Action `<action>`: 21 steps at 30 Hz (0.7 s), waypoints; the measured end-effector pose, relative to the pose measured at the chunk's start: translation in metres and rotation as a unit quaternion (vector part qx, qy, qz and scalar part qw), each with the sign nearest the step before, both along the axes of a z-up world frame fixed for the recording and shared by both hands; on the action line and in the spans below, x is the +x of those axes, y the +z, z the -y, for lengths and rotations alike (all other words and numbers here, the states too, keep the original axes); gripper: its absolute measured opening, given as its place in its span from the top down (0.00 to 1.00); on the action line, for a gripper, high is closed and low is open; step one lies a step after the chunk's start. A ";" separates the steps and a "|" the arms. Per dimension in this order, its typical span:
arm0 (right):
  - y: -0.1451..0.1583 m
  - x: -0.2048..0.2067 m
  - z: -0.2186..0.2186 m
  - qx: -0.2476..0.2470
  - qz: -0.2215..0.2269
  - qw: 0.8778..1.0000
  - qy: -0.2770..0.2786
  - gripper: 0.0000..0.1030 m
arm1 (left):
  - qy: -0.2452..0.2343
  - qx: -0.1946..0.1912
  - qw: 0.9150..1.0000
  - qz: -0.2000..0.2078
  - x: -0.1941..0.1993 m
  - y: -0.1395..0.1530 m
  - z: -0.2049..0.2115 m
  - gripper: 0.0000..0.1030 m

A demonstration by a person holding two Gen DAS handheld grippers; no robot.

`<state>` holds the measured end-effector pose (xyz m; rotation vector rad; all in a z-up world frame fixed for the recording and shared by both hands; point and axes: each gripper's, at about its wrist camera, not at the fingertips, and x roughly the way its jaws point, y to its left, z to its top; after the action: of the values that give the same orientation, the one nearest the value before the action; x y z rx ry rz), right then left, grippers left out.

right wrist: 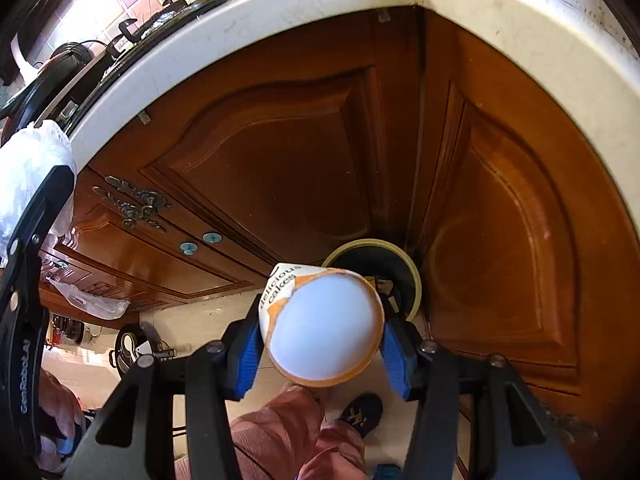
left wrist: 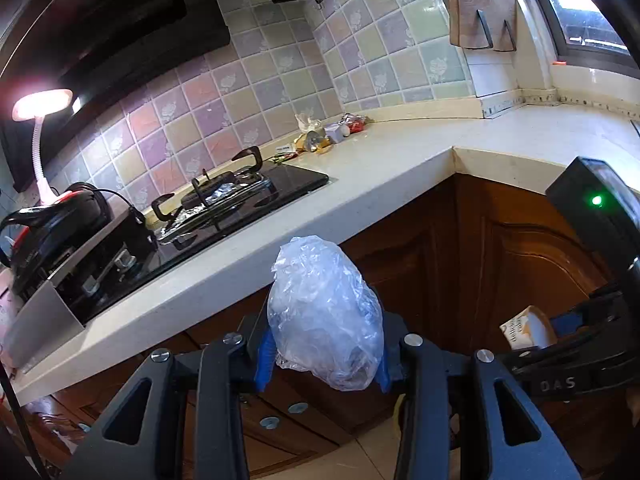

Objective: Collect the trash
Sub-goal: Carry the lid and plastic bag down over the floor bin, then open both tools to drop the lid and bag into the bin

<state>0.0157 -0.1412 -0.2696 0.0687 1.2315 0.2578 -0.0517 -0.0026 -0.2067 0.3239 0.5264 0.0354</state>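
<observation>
Counter [left wrist: 360, 168]: pale, upper frame.
Left gripper [left wrist: 324, 364]: clamps plastic bag [left wrist: 324, 312].
Right gripper [right wrist: 320, 344]: clamps paper cup [right wrist: 324, 324], above bin [right wrist: 412, 276].

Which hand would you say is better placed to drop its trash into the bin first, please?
Probably the right. Its claw holds the paper cup pointing down just short of the bin on the floor, while the left claw holds its plastic bag up near the counter edge.

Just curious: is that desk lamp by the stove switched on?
On. The desk lamp head glows bright pinkish-white in the left wrist view, beside the stove.
</observation>
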 end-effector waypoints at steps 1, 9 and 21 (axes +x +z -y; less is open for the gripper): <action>-0.003 0.001 -0.002 0.000 -0.001 1.000 -0.001 0.50 | -0.005 -0.004 1.000 -0.005 0.001 -0.003 0.000 0.64; -0.037 0.009 0.005 -0.007 -0.009 0.999 -0.038 0.50 | -0.040 -0.064 0.990 -0.117 0.032 -0.054 -0.009 0.64; -0.137 0.031 0.018 -0.032 -0.051 0.994 -0.088 0.49 | -0.088 -0.121 0.948 -0.279 0.105 -0.176 -0.002 0.64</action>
<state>0.0469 -0.1596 -0.4065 0.1352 1.3248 0.0621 0.0529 -0.0004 -0.3827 0.1328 1.0516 -0.3016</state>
